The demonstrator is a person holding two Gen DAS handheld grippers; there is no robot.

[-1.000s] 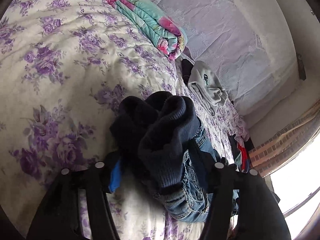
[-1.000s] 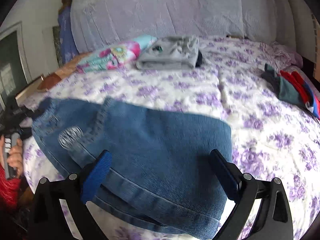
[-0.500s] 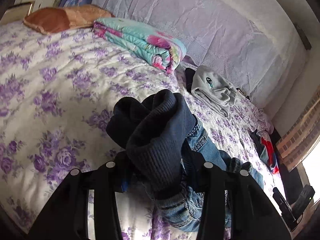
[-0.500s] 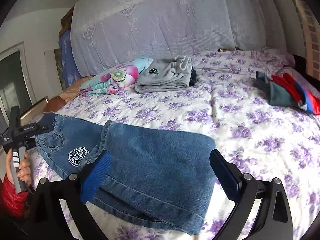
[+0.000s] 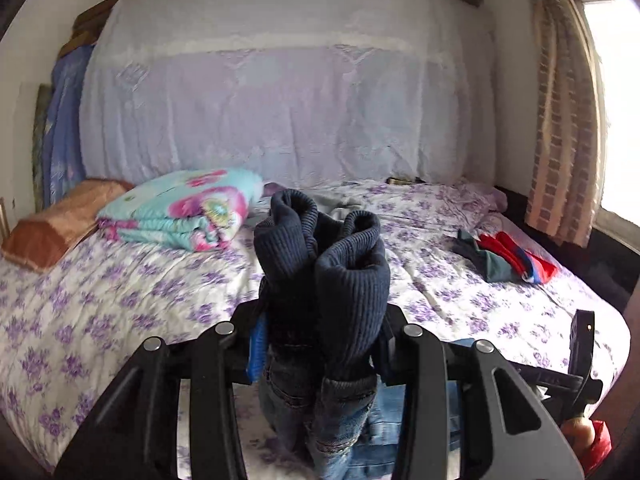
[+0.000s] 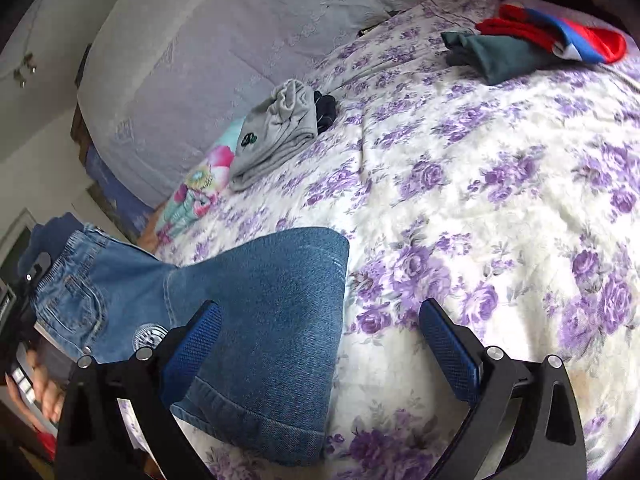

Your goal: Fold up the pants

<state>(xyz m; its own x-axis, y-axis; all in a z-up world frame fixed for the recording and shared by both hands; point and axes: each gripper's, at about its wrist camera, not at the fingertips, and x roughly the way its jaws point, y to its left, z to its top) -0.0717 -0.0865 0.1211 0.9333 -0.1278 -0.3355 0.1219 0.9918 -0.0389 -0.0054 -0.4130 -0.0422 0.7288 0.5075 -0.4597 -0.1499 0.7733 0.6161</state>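
The denim pants (image 6: pixel 256 320) lie partly folded at the near edge of the bed (image 6: pixel 500 208), the legs laid flat on the purple-flowered bedspread and the waist end lifted off it to the left. The left gripper (image 5: pixel 320 344) has that waist end bunched in its jaws: the dark ribbed waistband (image 5: pixel 324 264) stands up between the pads, which have just been closing and now press on the cloth from both sides. The right gripper (image 6: pixel 316 344) hovers over the leg end with its jaws wide apart; its left pad is over the denim, its right pad over bare bedspread, and neither squeezes anything.

Farther up the bed, a folded grey garment (image 6: pixel 276 132) lies with a small dark item touching its right side. Just left of it sits a folded turquoise blanket (image 5: pixel 180 212) with pink flowers, and beyond that an orange-brown pillow (image 5: pixel 60 224) at the bed's left edge. A heap of green, red and blue clothes (image 5: pixel 508 260) lies well apart on the right side. Nothing sits between the pants and these piles.

A pale lace-patterned cloth (image 5: pixel 280 100) covers the headboard wall. A brick-patterned curtain (image 5: pixel 560 140) hangs beside a bright window on the right.
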